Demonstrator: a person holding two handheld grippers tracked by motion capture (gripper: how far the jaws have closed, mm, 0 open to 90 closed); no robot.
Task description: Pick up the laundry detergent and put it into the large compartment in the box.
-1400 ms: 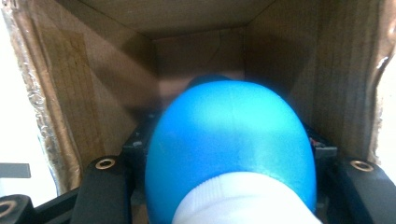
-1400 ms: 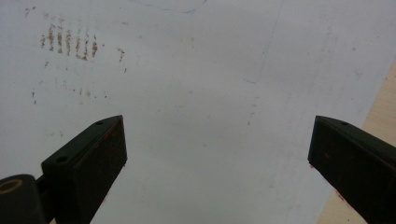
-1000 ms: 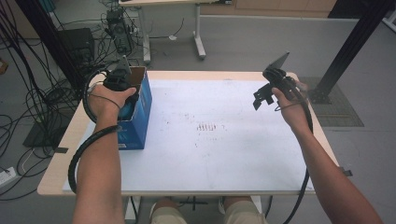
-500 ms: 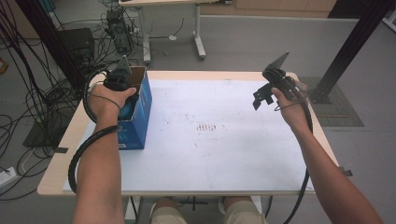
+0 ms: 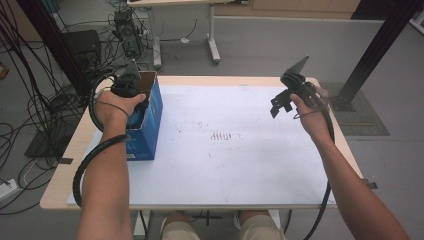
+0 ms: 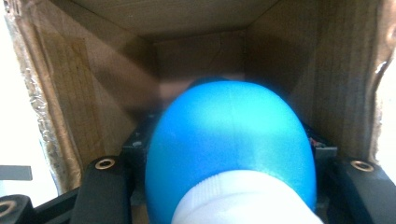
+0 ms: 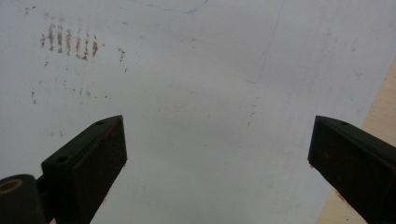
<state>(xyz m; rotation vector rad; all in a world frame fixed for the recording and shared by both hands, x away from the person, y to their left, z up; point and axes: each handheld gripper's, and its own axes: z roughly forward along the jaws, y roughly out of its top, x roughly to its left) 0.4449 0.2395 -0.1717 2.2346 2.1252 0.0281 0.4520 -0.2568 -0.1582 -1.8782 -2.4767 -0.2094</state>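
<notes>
**Blue bottle inside the open box**

The bottle [image 6: 231,149] is rounded and glossy bright blue with a ribbed white cap at its near end. It sits inside the box [image 5: 150,120], a blue carton with bare brown cardboard walls, standing open-topped at the table's [image 5: 240,170] left edge.

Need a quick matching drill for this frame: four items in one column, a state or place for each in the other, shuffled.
1. left claw
2. right claw
3. blue box
4. brown marks

A. open, above the white sheet
B. mid-table, on the sheet
C. shut on a blue bottle, inside the carton
D. stands at the table's left edge, top open

Pairs: 1-C, 2-A, 3-D, 4-B
</notes>
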